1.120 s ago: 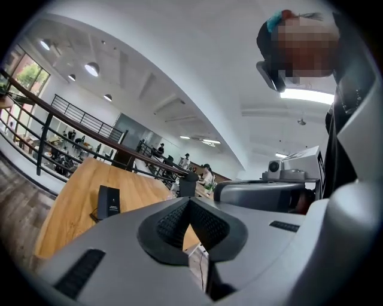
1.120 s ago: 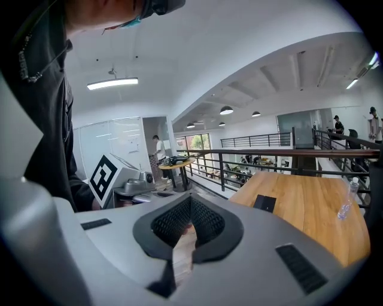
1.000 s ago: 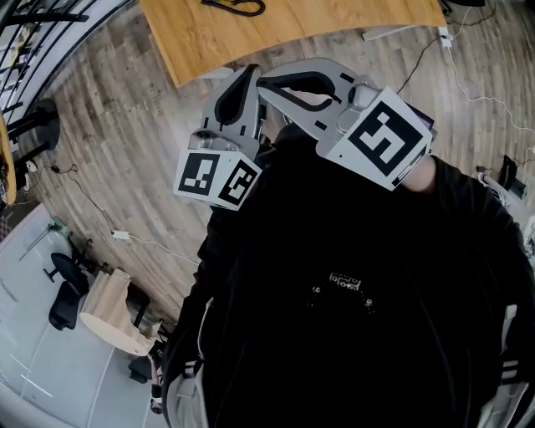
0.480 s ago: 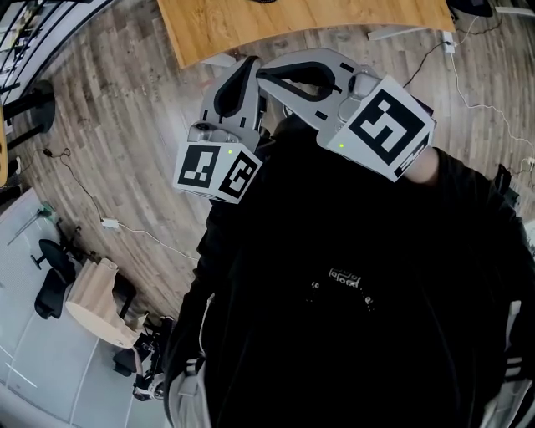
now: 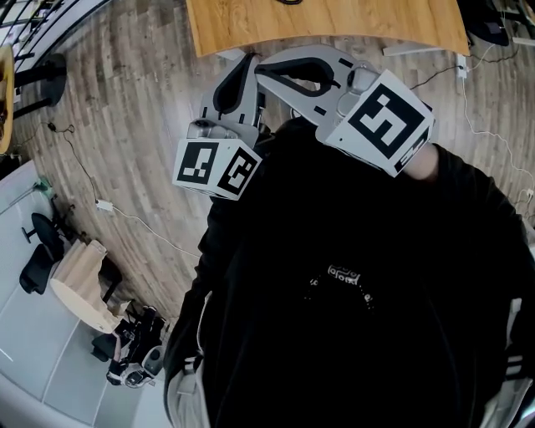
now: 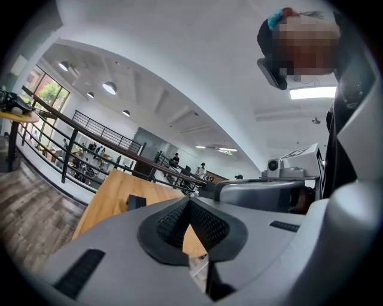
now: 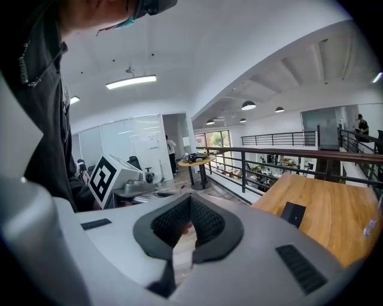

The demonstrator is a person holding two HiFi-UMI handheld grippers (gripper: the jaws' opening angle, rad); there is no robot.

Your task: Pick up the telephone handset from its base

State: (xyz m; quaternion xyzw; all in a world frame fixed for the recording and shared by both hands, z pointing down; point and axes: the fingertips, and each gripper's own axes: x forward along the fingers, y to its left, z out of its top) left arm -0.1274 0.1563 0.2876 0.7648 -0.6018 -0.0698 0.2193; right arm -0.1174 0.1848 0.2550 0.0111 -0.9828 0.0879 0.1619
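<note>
My grey left gripper (image 6: 190,206) and grey right gripper (image 7: 190,203) were both pressed together, empty, facing the light wooden tabletop (image 5: 334,25).

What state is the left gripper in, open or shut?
Shut, empty. In its own view the left gripper shows both black pads meeting at the tips, nothing between them.

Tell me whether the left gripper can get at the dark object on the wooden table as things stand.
Probably not yet. The left gripper, jaws shut, is held up by the person's chest, and the dark object lies some way off on the wooden table. Nothing seems to block the path.
</note>
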